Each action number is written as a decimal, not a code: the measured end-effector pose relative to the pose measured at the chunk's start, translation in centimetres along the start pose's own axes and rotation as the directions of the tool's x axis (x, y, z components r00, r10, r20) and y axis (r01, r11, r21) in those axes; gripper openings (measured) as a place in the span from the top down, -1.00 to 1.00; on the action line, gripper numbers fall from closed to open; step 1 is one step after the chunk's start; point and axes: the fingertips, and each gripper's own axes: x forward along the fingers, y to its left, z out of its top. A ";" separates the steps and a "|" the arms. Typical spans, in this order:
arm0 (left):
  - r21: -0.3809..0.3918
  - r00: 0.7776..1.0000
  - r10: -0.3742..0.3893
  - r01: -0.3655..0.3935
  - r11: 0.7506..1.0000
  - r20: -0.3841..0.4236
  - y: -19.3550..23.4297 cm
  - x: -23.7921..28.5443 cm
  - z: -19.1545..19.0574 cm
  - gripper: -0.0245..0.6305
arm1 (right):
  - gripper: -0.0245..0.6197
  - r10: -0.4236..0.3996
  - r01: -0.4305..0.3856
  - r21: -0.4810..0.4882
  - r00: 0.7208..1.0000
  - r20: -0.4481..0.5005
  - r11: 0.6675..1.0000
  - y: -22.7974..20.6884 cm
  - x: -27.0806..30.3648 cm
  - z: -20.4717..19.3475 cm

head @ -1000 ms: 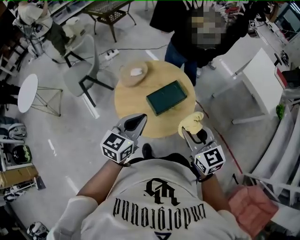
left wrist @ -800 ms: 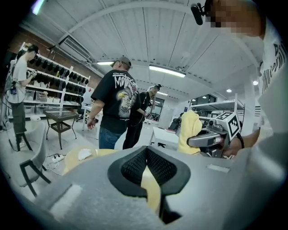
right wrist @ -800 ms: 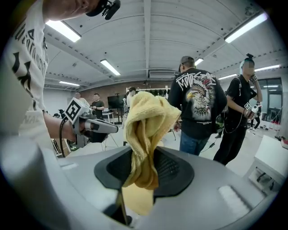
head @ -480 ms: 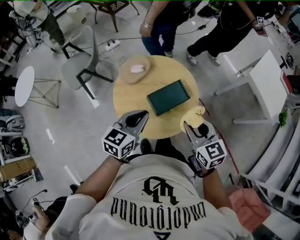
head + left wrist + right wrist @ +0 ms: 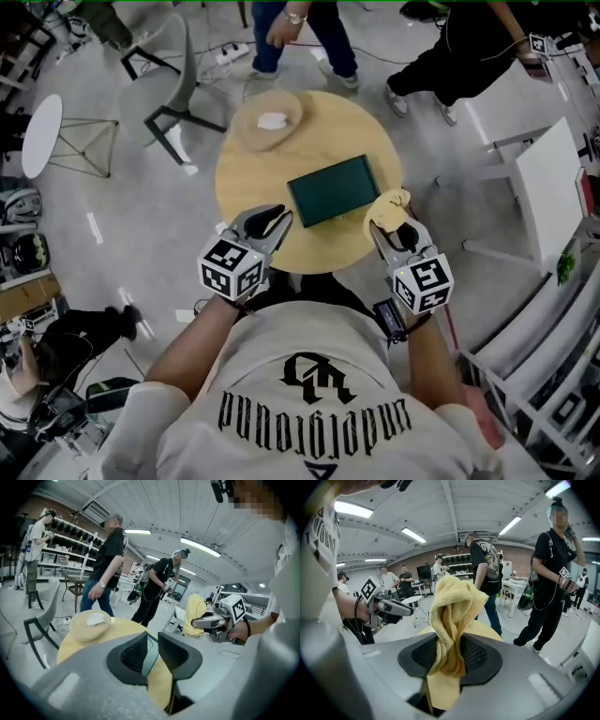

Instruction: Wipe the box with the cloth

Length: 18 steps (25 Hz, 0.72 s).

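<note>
On the round desk (image 5: 246, 178) lies the green box (image 5: 333, 190), untouched. Near it my right gripper (image 5: 387, 228) clamps the bunched yellow cloth (image 5: 389, 204), ready to wipe. My left gripper (image 5: 272, 223), empty, has just been opening, probably to steady the box. Both have moved in over the desk edge.

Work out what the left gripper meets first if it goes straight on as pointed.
The left gripper, whose empty jaws have just been opening, probably meets the near end of the green box, visible between them. Angled downward, it might touch the round table first.
</note>
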 end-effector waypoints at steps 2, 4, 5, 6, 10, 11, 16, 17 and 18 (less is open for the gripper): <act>-0.034 1.000 0.015 -0.016 0.999 -0.024 0.9 1.1 -0.9 0.64 | 0.51 0.017 -0.017 -0.009 0.999 -0.032 1.000 -1.3 1.4 -0.5; -0.065 0.998 0.035 -0.038 0.997 -0.045 1.8 2.1 -2.0 0.59 | 0.51 0.038 -0.039 -0.010 0.997 -0.069 0.999 -2.5 2.8 -1.4; -0.084 0.998 0.043 -0.047 0.995 -0.055 2.3 2.6 -2.6 0.58 | 0.51 0.049 -0.050 -0.009 0.995 -0.087 0.999 -3.1 3.6 -1.9; -0.110 0.997 0.046 -0.053 0.993 -0.065 2.7 3.1 -3.2 0.57 | 0.51 0.059 -0.060 -0.008 0.993 -0.107 0.998 -3.7 4.4 -2.4; -0.219 0.993 0.035 -0.060 0.974 -0.116 4.7 5.6 -6.1 0.50 | 0.51 0.085 -0.087 -0.002 0.979 -0.186 0.996 -5.7 8.2 -4.4; -0.238 0.991 0.035 -0.065 0.969 -0.128 5.3 6.1 -6.8 0.50 | 0.51 0.088 -0.090 -0.001 0.975 -0.205 0.996 -6.2 9.1 -4.9; -0.300 0.981 0.049 -0.105 0.948 -0.187 7.1 8.5 -10.1 0.44 | 0.51 0.101 -0.098 0.025 0.952 -0.289 0.995 -8.8 12.7 -7.8; -0.313 0.979 0.053 -0.114 0.943 -0.198 7.4 8.9 -10.8 0.43 | 0.51 0.104 -0.099 0.032 0.946 -0.307 0.995 -9.2 13.3 -8.4; -0.325 0.977 0.058 -0.125 0.937 -0.207 7.8 9.2 -11.4 0.42 | 0.51 0.107 -0.099 0.040 0.939 -0.326 0.994 -9.6 13.9 -9.0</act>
